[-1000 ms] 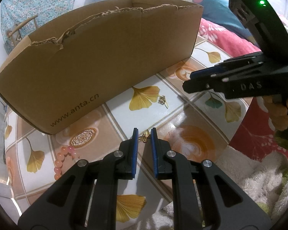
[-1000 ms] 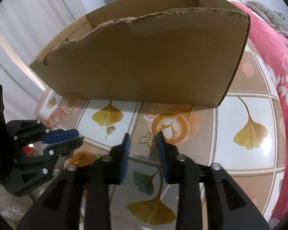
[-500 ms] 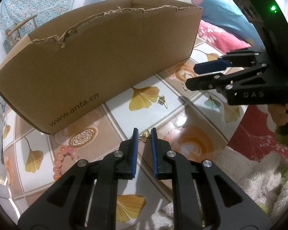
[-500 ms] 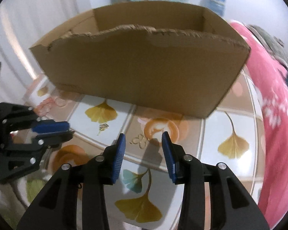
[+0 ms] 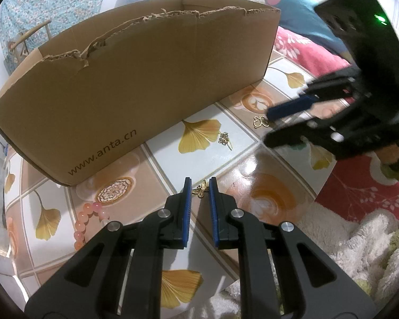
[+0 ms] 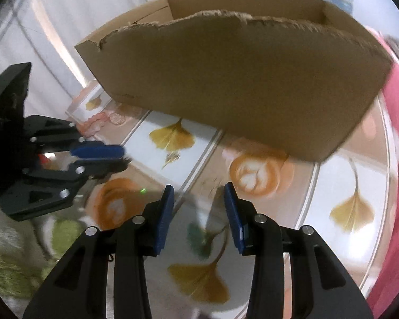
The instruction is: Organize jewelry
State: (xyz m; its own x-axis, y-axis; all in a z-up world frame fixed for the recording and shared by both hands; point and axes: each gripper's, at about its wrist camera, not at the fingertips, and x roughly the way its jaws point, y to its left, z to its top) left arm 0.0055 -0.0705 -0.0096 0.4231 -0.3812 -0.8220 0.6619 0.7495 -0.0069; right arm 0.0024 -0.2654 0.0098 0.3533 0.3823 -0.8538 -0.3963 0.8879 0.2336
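At lower centre of the left wrist view, the left gripper [image 5: 200, 190] is clamped on a small gold butterfly charm [image 5: 201, 189]. The right gripper [image 6: 198, 194] has its jaws apart and empty above the patterned table [image 6: 340, 180], below the cardboard box [image 5: 135, 85].

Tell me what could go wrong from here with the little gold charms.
The butterfly charm sits only at the tips of the left gripper; it could slip out when lifted. The right gripper hovers open by the clover charm, flat on the glossy tabletop, so its jaws may skid over it.
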